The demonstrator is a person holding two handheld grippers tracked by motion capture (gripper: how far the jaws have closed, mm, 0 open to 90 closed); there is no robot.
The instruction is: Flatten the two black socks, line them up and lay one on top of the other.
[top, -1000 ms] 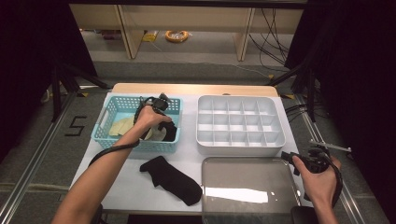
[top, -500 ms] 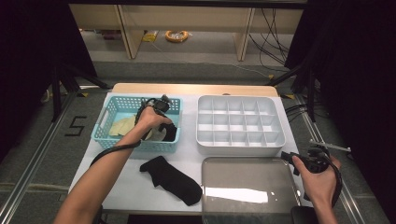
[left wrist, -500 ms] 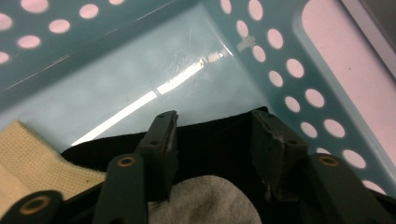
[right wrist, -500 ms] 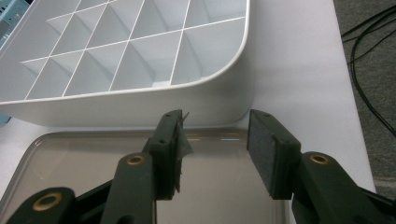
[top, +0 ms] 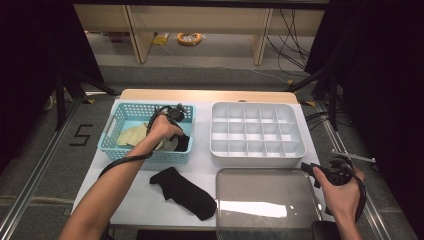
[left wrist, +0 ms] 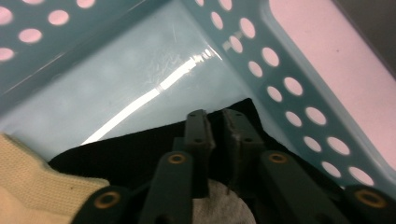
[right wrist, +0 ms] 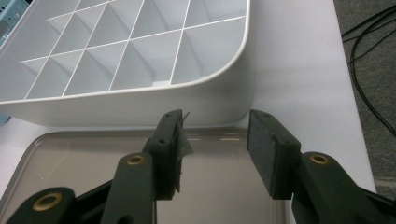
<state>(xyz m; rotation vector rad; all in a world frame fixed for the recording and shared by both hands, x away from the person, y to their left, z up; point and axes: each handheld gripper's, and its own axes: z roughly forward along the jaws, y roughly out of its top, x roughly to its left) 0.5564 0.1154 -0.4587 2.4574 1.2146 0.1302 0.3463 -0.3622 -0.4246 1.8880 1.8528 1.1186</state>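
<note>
My left gripper [top: 176, 131] reaches down into the right end of the teal basket [top: 112, 131]. Its jaws have just been closing and now pinch a fold of a black sock [left wrist: 130, 149] lying on the basket floor, in the left gripper view [left wrist: 217, 123]. A cream cloth [top: 131, 134] lies to the left of it in the basket, and a pale grey cloth [left wrist: 219, 210] shows under the jaws. My right gripper [right wrist: 215, 135] stands open at the table's right edge [top: 312, 172], with nothing between its pads.
A second black sock [top: 185, 192] lies flat on the white table in front of the basket. A white compartment tray [top: 257, 135] stands at the back right. A clear lid [top: 265, 200] lies in front of it, just under my right jaws.
</note>
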